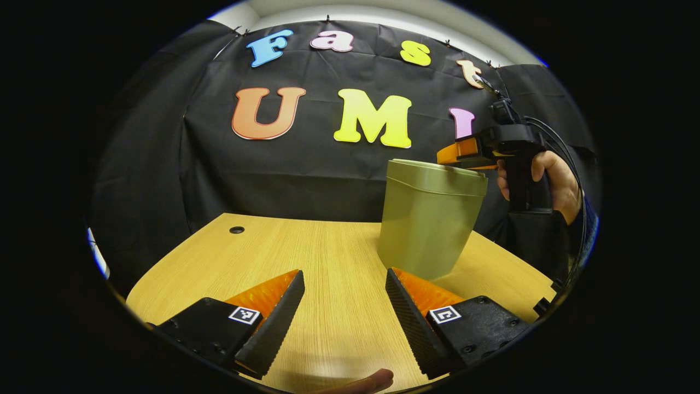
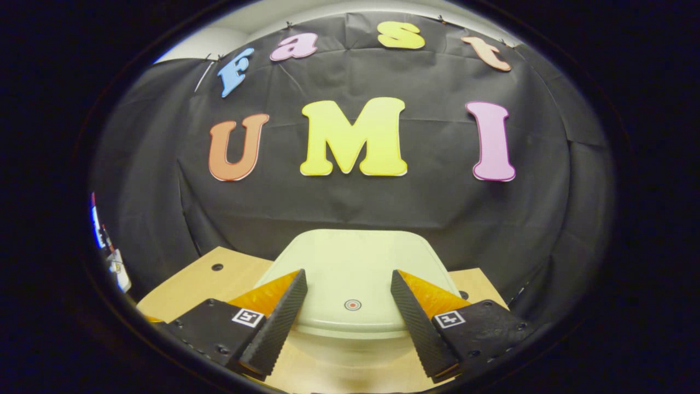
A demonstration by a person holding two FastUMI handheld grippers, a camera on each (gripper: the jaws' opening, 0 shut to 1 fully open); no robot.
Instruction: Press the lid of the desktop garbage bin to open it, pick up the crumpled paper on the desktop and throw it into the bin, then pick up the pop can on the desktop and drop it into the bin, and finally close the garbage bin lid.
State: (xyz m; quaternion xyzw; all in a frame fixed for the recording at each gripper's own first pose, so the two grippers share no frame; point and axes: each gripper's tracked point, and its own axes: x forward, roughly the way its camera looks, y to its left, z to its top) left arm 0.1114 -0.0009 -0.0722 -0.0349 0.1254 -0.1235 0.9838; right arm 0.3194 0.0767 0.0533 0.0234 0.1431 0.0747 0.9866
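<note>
Nearest you, your left gripper (image 1: 344, 306) hangs spread and empty over the desk (image 1: 306, 246). Farther right stands the bin (image 1: 429, 219), lid (image 2: 355, 268) down. Your right gripper (image 2: 349, 317) hovers above it, fingers apart, holding nothing. Come down off the lid's red dot (image 2: 353, 305) and I reckon it won't open, or the bin tips.

bin (image 1: 429, 219): pale green, upright, tapering toward base | lid (image 2: 355, 268): shut, flat, small red dot near front edge | place: on table (image 1: 306, 257), toward right rear
</note>
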